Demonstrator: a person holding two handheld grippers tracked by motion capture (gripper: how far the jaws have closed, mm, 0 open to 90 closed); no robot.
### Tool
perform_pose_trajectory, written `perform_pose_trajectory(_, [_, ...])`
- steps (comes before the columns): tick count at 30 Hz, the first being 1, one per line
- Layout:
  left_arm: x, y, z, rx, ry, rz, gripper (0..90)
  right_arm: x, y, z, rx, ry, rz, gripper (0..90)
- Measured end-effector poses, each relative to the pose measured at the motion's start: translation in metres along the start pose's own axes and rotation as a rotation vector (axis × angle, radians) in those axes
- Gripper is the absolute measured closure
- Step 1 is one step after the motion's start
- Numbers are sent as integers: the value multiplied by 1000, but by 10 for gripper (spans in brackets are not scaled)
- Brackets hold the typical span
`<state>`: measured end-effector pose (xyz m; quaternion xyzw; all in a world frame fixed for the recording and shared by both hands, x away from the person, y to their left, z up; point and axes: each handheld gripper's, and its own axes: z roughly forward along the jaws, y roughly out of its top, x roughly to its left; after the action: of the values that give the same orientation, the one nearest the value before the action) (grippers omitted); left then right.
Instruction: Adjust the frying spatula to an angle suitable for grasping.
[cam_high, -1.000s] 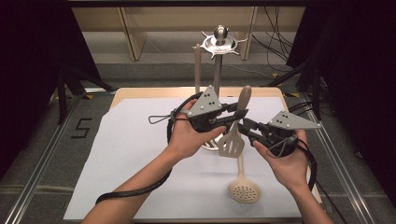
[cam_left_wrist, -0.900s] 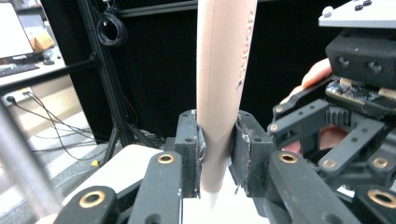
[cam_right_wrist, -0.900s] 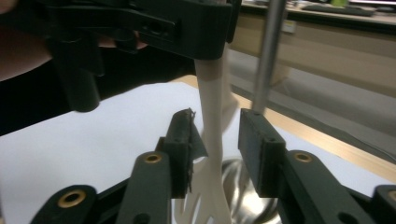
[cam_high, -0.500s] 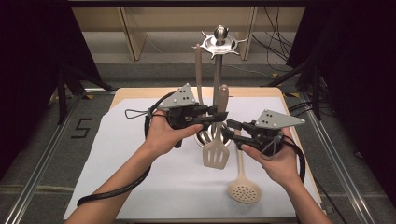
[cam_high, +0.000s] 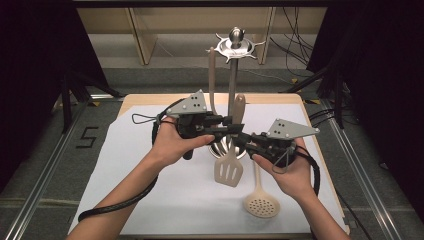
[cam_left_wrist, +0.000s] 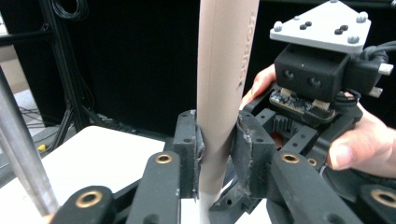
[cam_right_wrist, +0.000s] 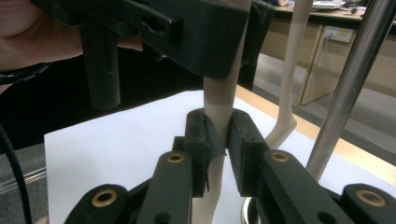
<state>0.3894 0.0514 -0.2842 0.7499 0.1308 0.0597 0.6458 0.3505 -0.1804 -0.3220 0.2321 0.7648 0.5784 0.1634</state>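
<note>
A beige slotted spatula (cam_high: 229, 170) hangs upright over the white sheet, blade down, just in front of the utensil stand (cam_high: 233, 75). My left gripper (cam_high: 235, 125) is shut on the upper part of its handle (cam_left_wrist: 219, 93), pads pressing both sides. My right gripper (cam_high: 241, 141) comes in from the right just below it. Its jaws have just been closing and now pinch the narrower lower handle (cam_right_wrist: 223, 107). Both grippers point toward each other, nearly touching.
The stand's metal pole (cam_right_wrist: 350, 88) rises just behind the spatula, with a beige utensil (cam_high: 212, 80) hanging from its hook ring. A perforated skimmer (cam_high: 261, 202) lies on the sheet (cam_high: 150, 200) near my right hand. Cables trail from both grippers.
The spatula swung from a tilt to upright and shifted left with both hands. The right gripper, open beside the handle before, has closed on it below the left gripper.
</note>
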Motion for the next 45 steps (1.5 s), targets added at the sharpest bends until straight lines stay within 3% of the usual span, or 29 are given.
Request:
perform_pose_trajectory(3, [1,1,-2,-36,19,-9,584,4,1,0,7,-15,27,794])
perform_pose_trajectory(5, [2,0,-4,-52,24,-8,554,4,1,1,-5,-28,37,794])
perform_pose_trajectory(7, [1,-3,-5,-56,30,-2,540,4,1,0,3,-8,86,794])
perform_pose_trajectory(8, [1,-5,-6,-58,32,5,540,3,1,0,8,-10,84,794])
perform_pose_trajectory(13, [4,-9,-9,-63,13,29,615,7,3,2,17,18,132,794])
perform_pose_trajectory(18, [2,-8,-12,-65,-18,35,716,8,4,3,12,46,139,794])
perform_pose_trajectory(25, [1,-6,-16,-59,-13,17,728,5,5,5,6,77,96,788])
perform_pose_trajectory(29, [5,-3,-18,-45,16,14,731,3,4,3,2,42,105,659])
perform_pose_trajectory(35, [14,0,-24,-29,98,15,735,-2,-4,-6,15,-18,75,650])
perform_pose_trajectory(37, [16,2,-25,-19,115,27,736,-3,-8,-8,25,-38,91,645])
perform_pose_trajectory(42, [24,8,-27,-6,139,39,737,-11,-19,-17,24,-82,98,633])
perform_pose_trajectory(44, [26,10,-28,-2,143,42,737,-12,-22,-20,24,-95,129,630])
perform_pose_trajectory(45, [27,11,-28,-2,145,46,737,-15,-24,-22,23,-94,108,628])
